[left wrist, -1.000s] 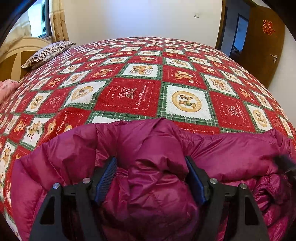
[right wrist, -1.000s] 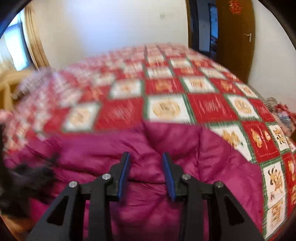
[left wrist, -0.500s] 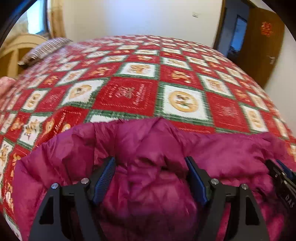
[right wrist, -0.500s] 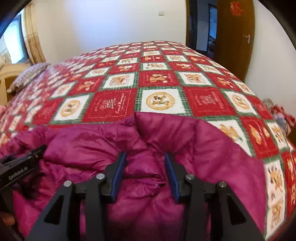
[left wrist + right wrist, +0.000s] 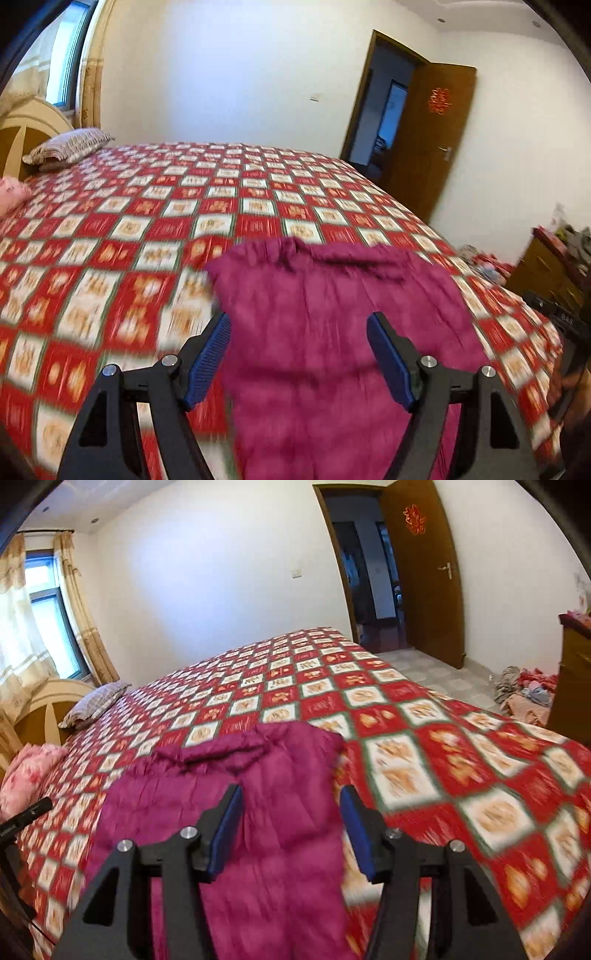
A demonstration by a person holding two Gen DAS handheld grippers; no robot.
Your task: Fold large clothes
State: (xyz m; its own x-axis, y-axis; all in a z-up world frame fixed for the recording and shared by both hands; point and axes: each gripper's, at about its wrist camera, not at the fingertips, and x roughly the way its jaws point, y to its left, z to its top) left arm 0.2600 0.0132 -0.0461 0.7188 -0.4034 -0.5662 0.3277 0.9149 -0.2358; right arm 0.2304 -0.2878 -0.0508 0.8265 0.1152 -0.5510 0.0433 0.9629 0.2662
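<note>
A magenta puffer jacket (image 5: 332,325) lies folded in a narrow strip on the red patchwork bedspread (image 5: 147,229), its far end toward the middle of the bed. It also shows in the right wrist view (image 5: 229,801). My left gripper (image 5: 299,354) is open and empty, raised above the jacket's left part. My right gripper (image 5: 291,830) is open and empty, raised above the jacket's right edge. The left gripper's tip (image 5: 26,819) shows at the left edge of the right wrist view.
A striped pillow (image 5: 70,147) and a pink pillow (image 5: 29,771) lie by the wooden headboard (image 5: 48,709). An open wooden door (image 5: 424,572) is at the back right. A clothes pile (image 5: 524,694) lies on the floor by a wooden cabinet (image 5: 572,679).
Both grippers have let go of the jacket, opened wider and pulled up and back. The jacket now lies flat and folded on the bed.
</note>
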